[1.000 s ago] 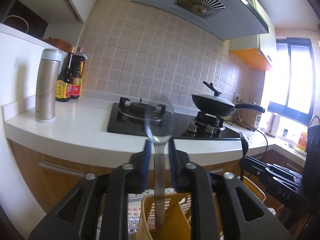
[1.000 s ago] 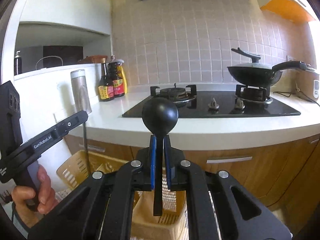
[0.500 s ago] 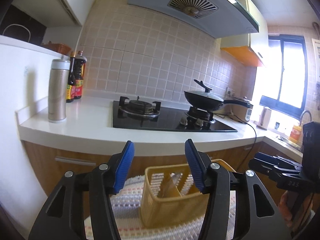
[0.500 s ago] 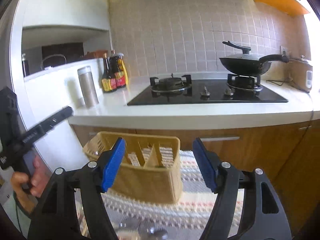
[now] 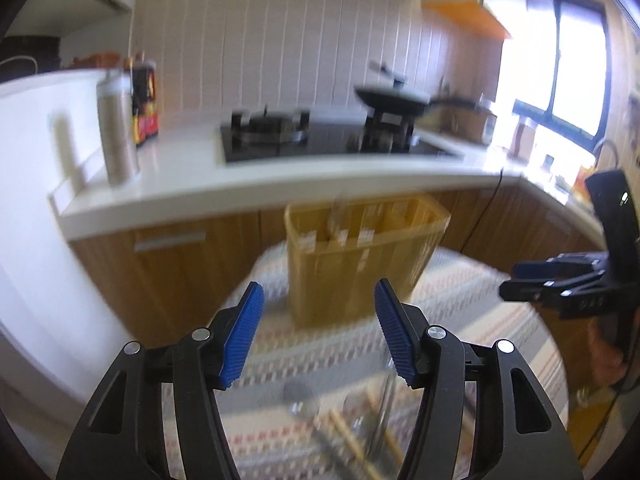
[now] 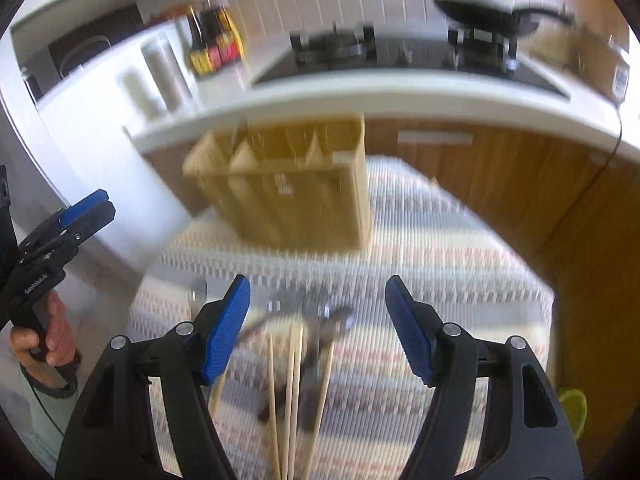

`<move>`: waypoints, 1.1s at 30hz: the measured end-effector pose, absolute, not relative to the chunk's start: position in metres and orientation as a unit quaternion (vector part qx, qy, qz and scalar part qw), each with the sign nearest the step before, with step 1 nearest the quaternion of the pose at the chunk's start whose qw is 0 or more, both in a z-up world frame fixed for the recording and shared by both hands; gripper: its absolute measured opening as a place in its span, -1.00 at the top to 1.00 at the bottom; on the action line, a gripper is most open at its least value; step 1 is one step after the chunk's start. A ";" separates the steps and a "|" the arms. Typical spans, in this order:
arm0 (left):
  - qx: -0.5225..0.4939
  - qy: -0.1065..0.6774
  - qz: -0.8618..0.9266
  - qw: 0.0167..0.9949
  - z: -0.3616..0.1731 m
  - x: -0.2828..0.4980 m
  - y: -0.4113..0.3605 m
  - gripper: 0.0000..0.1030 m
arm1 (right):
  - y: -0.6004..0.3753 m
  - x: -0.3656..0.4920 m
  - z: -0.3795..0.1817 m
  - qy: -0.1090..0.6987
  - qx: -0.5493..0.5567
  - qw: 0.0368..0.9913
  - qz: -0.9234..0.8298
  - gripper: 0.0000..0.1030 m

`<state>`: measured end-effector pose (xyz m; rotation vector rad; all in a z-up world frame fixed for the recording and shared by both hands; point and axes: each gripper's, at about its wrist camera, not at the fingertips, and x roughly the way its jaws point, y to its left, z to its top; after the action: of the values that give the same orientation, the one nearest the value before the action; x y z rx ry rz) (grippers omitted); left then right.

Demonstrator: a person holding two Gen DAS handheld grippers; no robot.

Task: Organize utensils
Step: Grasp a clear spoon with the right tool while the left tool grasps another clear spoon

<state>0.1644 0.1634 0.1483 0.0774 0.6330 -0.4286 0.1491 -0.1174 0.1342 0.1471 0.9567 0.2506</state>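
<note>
Gripper, right (image 6: 318, 308): jaws just opened, spread, empty, above thin pale wooden chopsticks (image 6: 294, 392) and blurred metal spoons (image 6: 340, 320) on the striped mat (image 6: 460, 280). Light, stiff, slippery; pinch mid-shaft. Left gripper (image 5: 318, 332) likewise spread, empty; its view alone shows a utensil already standing in the yellow slotted plastic caddy (image 5: 360, 256), frame centre.

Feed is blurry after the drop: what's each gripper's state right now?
Left gripper: jaws just opened further, nothing between them.
Right gripper: jaws just opened, nothing held.

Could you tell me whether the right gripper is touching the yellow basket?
Apart: the right wrist view shows the right gripper open, with striped cloth between it and the yellow basket.
</note>
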 end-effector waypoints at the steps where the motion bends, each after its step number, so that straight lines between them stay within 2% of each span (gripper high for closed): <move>1: 0.041 0.324 -0.204 0.923 0.142 0.166 0.164 -0.09 | -0.117 0.148 0.127 0.474 0.069 0.870 0.119 -0.29; 10: -0.012 0.485 -0.186 0.854 0.060 0.202 0.187 -0.09 | -0.114 0.160 0.071 0.571 0.083 0.808 0.116 -0.22; 14: -0.023 0.528 -0.181 0.830 0.029 0.212 0.190 -0.09 | -0.103 0.170 0.056 0.596 0.091 0.787 0.129 0.03; 17: -0.017 0.536 -0.175 0.826 0.018 0.212 0.188 -0.09 | -0.093 0.180 0.050 0.605 0.087 0.780 0.130 0.28; 23: 0.000 0.542 -0.176 0.822 0.012 0.208 0.186 -0.09 | -0.073 0.199 0.032 0.623 0.073 0.767 0.132 0.37; 27: 0.013 0.546 -0.181 0.818 0.008 0.203 0.184 -0.06 | -0.060 0.209 0.020 0.632 0.059 0.762 0.131 0.66; 33: 0.035 0.547 -0.194 0.814 0.008 0.195 0.173 -0.06 | -0.044 0.213 0.011 0.641 0.044 0.755 0.132 0.67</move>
<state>0.1947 0.1731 0.0084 0.0742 1.1673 -0.4141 0.2135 -0.0436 0.0111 0.0962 1.3993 0.2871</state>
